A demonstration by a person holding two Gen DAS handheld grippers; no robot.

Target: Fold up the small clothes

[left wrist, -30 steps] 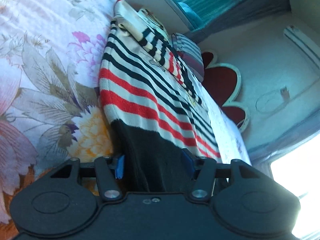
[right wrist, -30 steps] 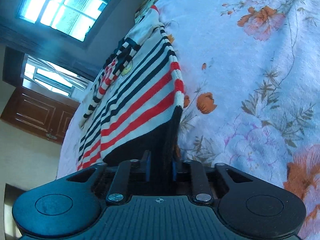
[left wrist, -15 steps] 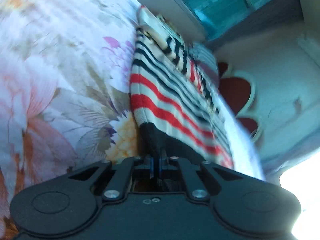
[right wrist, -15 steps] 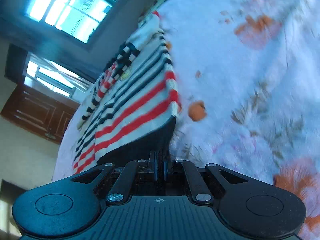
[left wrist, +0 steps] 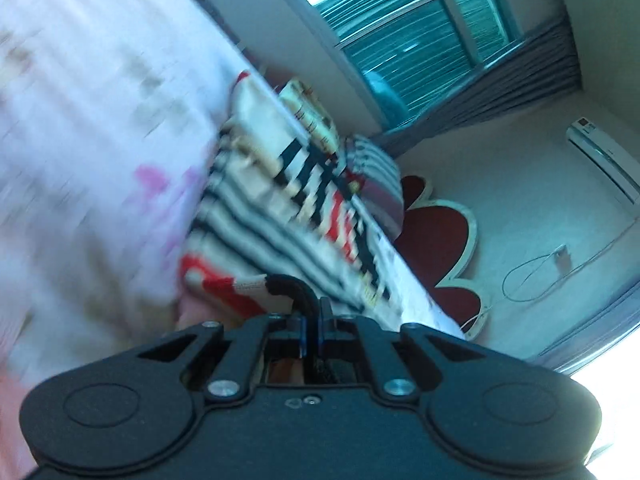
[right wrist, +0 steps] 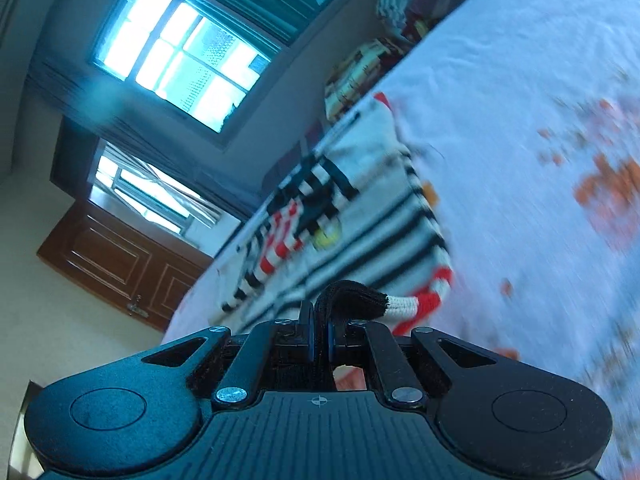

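A small striped sweater (left wrist: 272,216), white with black and red stripes and a black hem, lies on the floral bedsheet (left wrist: 88,128). My left gripper (left wrist: 312,320) is shut on one corner of its black hem and holds that corner lifted and folded forward. In the right wrist view the sweater (right wrist: 360,224) stretches away from me. My right gripper (right wrist: 319,328) is shut on the other hem corner, also lifted and curled over. Both views are motion-blurred.
Pillows (left wrist: 376,184) and a red scalloped headboard (left wrist: 436,240) stand at the bed's far end. A window (right wrist: 180,64) and a wooden cabinet (right wrist: 120,260) are beyond the bed. Bare floral sheet (right wrist: 540,160) lies on the right.
Both grippers closed on the black hem corners, then lifted them and swept forward over the sweater toward the collar end. The hem now curls over the striped body.
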